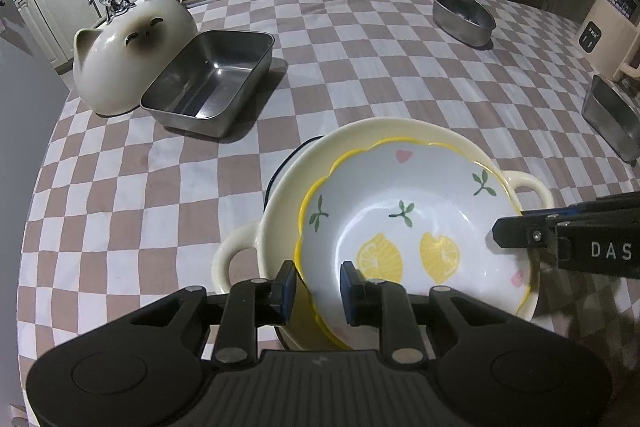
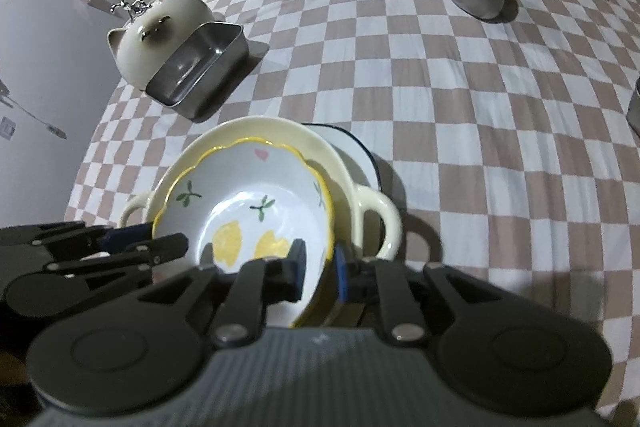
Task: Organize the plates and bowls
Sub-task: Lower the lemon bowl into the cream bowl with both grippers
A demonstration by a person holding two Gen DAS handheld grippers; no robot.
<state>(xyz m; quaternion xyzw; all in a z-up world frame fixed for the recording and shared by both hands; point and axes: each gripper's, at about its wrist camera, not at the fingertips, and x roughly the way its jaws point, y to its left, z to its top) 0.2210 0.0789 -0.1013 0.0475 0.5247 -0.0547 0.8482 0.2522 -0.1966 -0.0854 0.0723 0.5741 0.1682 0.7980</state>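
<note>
A white lemon-print bowl with a yellow scalloped rim sits tilted inside a cream two-handled bowl, which rests on a white plate with a dark rim. My left gripper straddles the lemon bowl's near rim, one finger inside and one outside. My right gripper straddles the opposite rim of the lemon bowl the same way. Whether the pads press the rim I cannot tell. The right gripper's fingers show at the right in the left wrist view.
On the checked tablecloth: a cat-shaped ceramic pot, a rectangular steel tray leaning on it, a round steel bowl far back, a cream kettle and a steel container at the right edge.
</note>
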